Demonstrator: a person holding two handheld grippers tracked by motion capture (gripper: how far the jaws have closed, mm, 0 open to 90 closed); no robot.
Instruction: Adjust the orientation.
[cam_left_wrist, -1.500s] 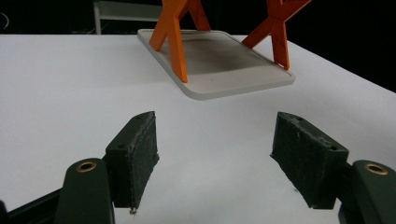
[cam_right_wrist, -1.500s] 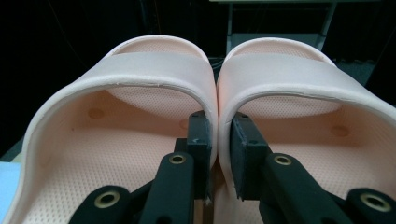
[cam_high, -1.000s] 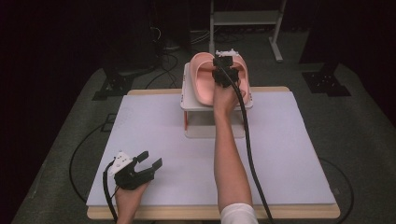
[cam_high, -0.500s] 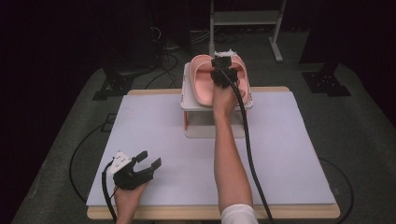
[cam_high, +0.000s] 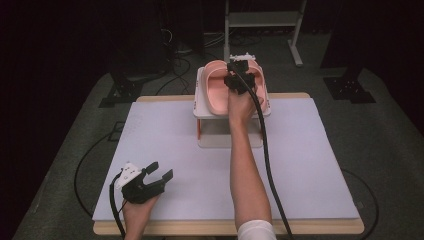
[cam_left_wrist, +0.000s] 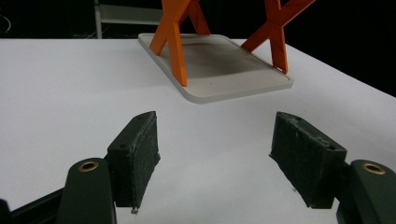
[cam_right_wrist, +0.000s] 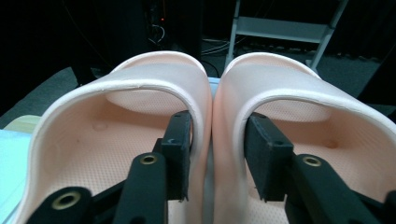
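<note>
A pair of pink slippers lies side by side on the top shelf (cam_high: 201, 113) of a small white rack with orange legs (cam_left_wrist: 175, 43). In the right gripper view the left slipper (cam_right_wrist: 116, 112) and the right slipper (cam_right_wrist: 322, 116) touch at their inner strap walls. My right gripper (cam_right_wrist: 217, 140) has one jaw inside each slipper, pinching those two walls together. From above, the right gripper (cam_high: 241, 67) covers part of the right slipper, while the left slipper (cam_high: 215, 90) lies in plain sight. My left gripper (cam_high: 161, 170) rests open and holds nothing near the table's front left, pointing at the rack's base plate (cam_left_wrist: 224, 70).
The white table top (cam_high: 310, 160) spreads wide around the rack. The right gripper's black cable (cam_high: 267, 160) trails along the forearm to the front edge. Behind the table stand a metal shelf frame (cam_high: 260, 20), floor cables (cam_high: 172, 65) and black stand feet (cam_high: 350, 87).
The left gripper has shifted slightly on the table's front left. The right gripper stays at the slippers with no clear movement.
</note>
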